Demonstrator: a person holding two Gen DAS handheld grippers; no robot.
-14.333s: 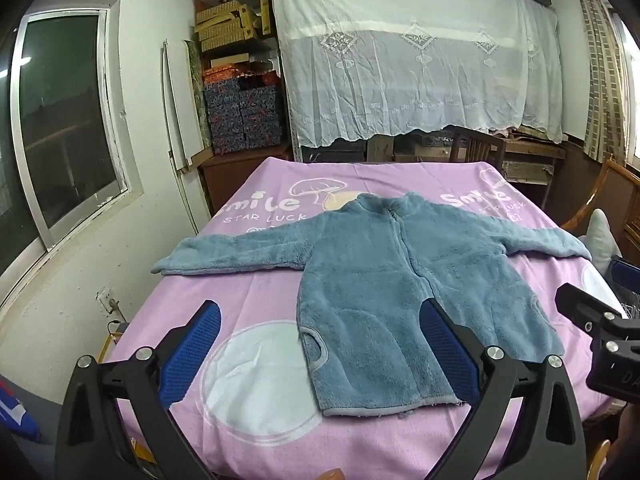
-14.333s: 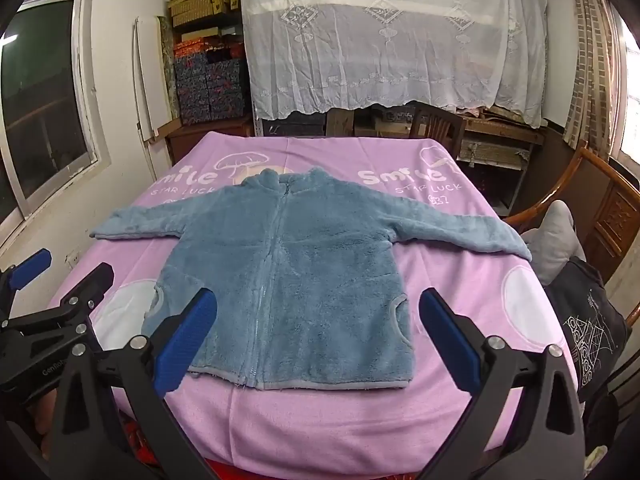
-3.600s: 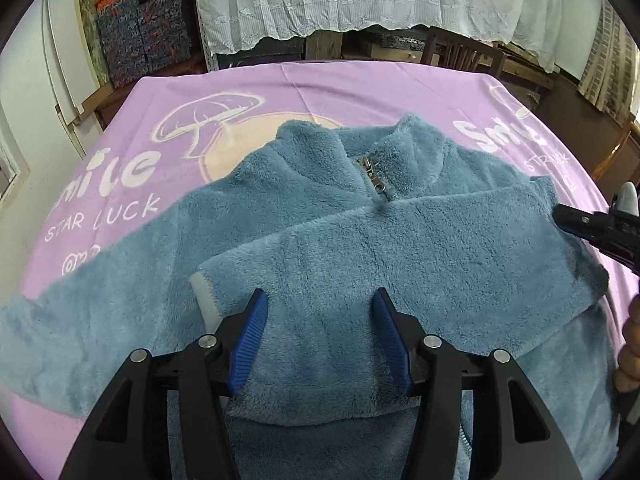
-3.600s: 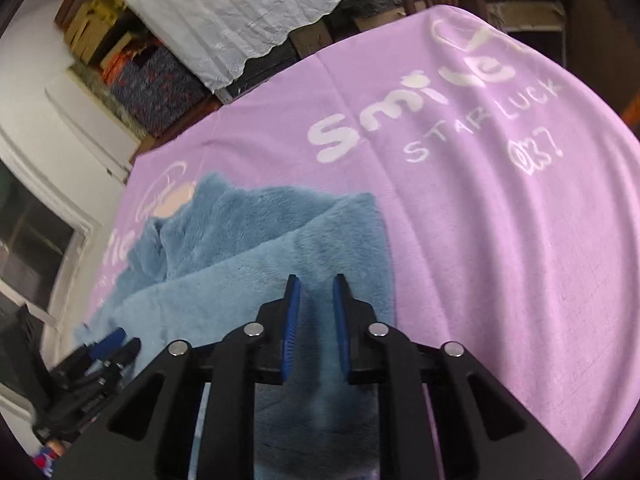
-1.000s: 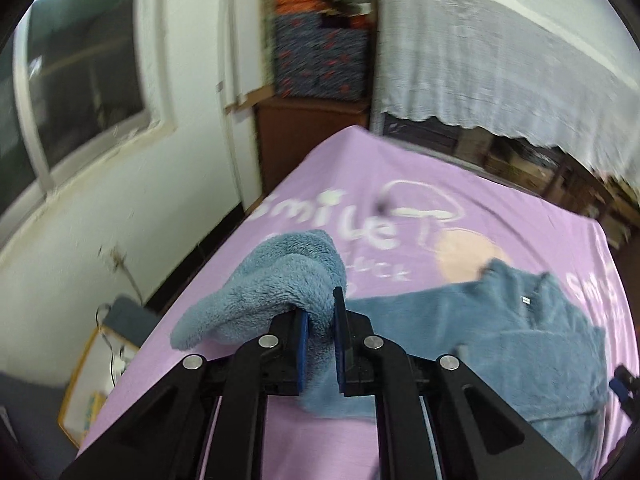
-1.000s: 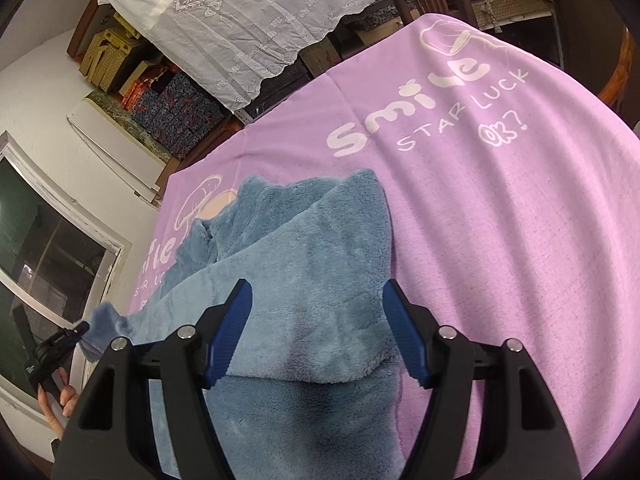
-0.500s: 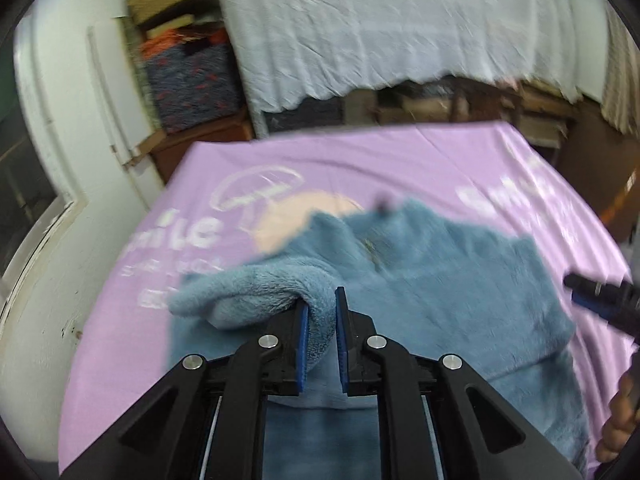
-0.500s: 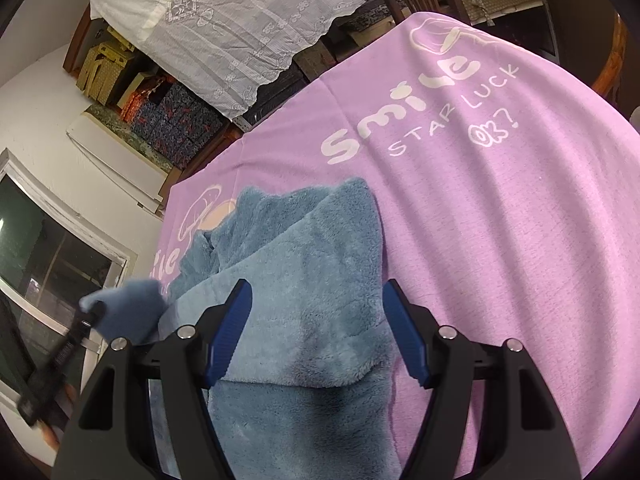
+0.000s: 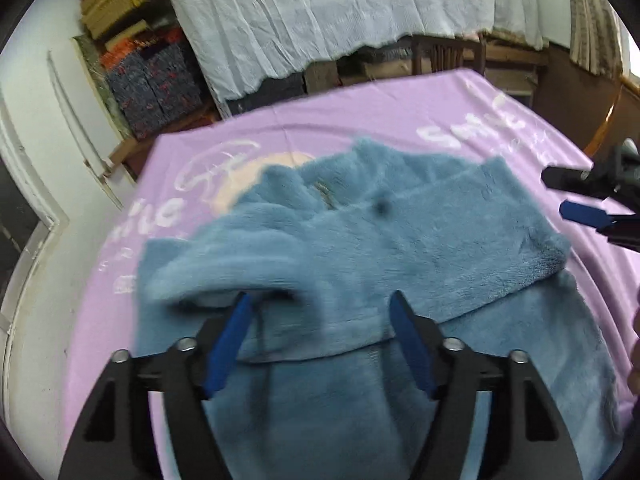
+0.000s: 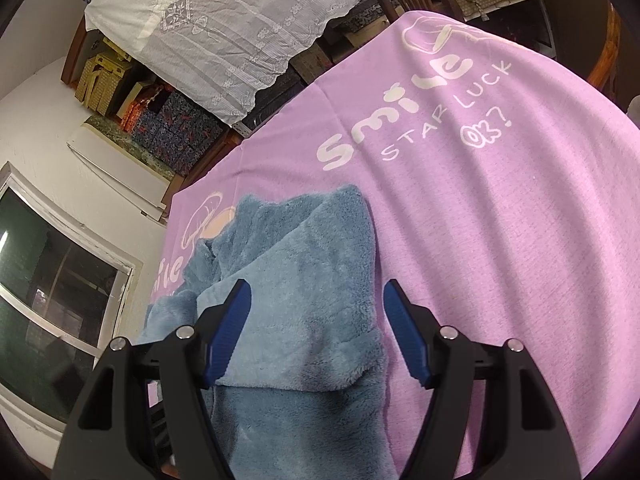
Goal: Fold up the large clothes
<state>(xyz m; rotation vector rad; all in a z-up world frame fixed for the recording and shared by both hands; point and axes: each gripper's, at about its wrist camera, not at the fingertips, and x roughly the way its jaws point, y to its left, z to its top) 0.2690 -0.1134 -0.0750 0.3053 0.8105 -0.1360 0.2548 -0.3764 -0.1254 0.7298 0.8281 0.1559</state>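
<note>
We see a blue fleece jacket [image 9: 400,248] lying zipper-up on a table covered with a purple cloth [image 9: 360,112], both sleeves folded across the chest. Nothing on the table serves as a container; the only ones in view are patterned boxes [image 9: 156,80] stacked on a shelf by the wall, and we cannot tell what they hold.

The left gripper [image 9: 320,336] tilts down over the jacket's left half. Its blue-padded jaws have just been opening and now stand wide, with the blurred end of the left sleeve [image 9: 224,276] lying just ahead of them, resting on the jacket and no longer pinched. The pads touch nothing that we can make out.

The right gripper [image 10: 316,328] also points down at a slant, over the jacket's right edge. Its jaws stand well apart, straddling the folded right sleeve [image 10: 304,280] from above without pressing on it; it has hold of nothing.

From the left wrist we see the whole folded chest, the collar [image 9: 360,152] with its zipper pull, and the right gripper's blue tip [image 9: 584,214] at the far right, just beside the jacket's shoulder. From the right wrist we see what the other view blurs: the white "Smile Star Luck OK?" lettering [image 10: 400,120] on the bare cloth to the right of the jacket, a dark window [image 10: 52,288] at left, and a white lace curtain [image 10: 224,12] hung behind the table
</note>
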